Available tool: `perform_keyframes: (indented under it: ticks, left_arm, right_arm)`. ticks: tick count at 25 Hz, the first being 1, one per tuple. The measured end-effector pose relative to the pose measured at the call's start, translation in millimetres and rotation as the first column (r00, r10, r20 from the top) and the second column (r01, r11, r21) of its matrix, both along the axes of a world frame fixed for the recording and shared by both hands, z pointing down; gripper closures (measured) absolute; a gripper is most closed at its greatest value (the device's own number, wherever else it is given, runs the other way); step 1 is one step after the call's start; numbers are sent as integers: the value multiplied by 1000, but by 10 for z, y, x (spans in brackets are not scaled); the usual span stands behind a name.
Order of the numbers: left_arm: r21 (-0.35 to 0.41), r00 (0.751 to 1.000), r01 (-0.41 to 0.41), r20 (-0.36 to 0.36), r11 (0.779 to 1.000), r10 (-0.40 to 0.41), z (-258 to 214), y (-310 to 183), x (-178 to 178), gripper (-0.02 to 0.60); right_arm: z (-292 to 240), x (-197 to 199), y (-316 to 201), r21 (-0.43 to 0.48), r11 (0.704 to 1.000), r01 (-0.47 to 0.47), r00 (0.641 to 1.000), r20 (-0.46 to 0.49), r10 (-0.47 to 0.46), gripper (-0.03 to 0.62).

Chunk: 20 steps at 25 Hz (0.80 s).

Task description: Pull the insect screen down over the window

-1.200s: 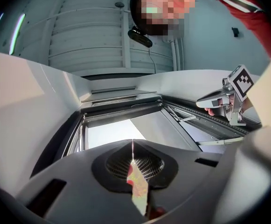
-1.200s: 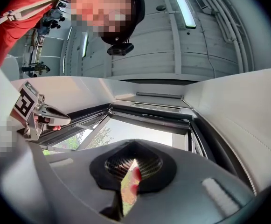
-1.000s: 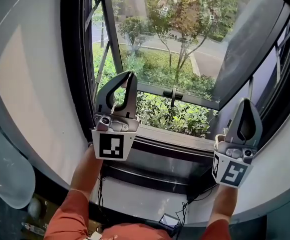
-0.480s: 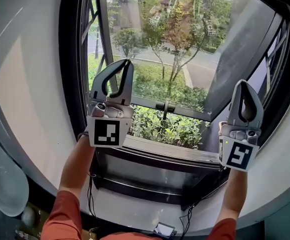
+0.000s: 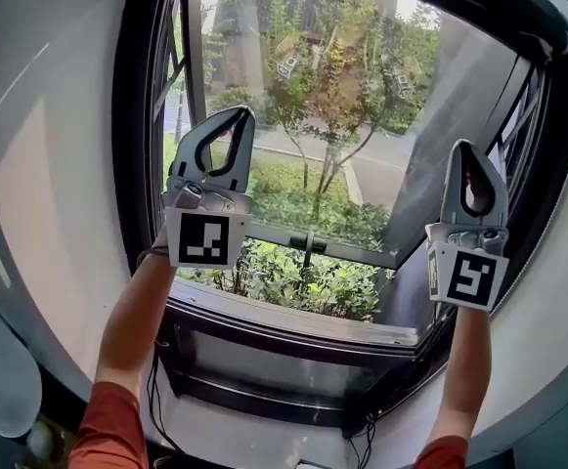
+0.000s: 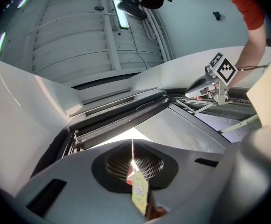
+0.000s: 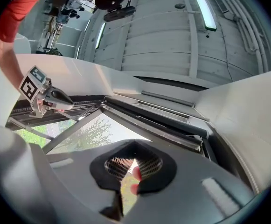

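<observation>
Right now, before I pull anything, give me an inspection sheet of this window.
Surface: sill, nothing on it.
Job's things: window swung open outward; screen not down, opening uncovered below the top rail.
Clutter: nothing seen.
Grippers: left gripper and right gripper both shut, empty, held up before the glass.
Cables: dark wires hang below the sill.
Surroundings: pale walls; trees outside.
</observation>
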<state>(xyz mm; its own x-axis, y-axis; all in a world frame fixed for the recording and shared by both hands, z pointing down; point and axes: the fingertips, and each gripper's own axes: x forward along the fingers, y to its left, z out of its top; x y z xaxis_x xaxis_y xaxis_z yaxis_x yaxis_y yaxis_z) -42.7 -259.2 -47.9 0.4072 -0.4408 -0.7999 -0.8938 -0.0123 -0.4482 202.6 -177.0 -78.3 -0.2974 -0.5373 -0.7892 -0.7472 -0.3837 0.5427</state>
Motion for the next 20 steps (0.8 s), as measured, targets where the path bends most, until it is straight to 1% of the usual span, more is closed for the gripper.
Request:
perform_keyframes:
  ticks: [3,5,8,11,16,20]
  left_arm:
    - [15,1000,-4,1,1000,4,-184,10,-7,575]
    - [17,1000,-2,1,1000,2,-294,10,-8,575]
    - [19,1000,20,18,1000,-21,-458,-26,18,575]
    - [13,998,47,33,999,-48,-618,-72,35,575]
    - [72,988,122,85,990,-128,-933,-114,125,575]
    - [63,988,131,74,989,-136,-1205,-148,126,575]
  right_arm:
    - [-165,-48,-83,1,995,-104,992,-74,104,583]
    - [-257,-20,-157,-9,989,-149,985,-94,148,583]
    - [-438,-1,-190,5,988,-152,984,-94,152,583]
    - [-586,-11,-186,20,983,-181,977,-111,182,583]
    - [-909,-81,-188,54,974,-221,965,-132,226,583]
    - [-1224,-97,-253,61,962,-267,953,-131,273,583]
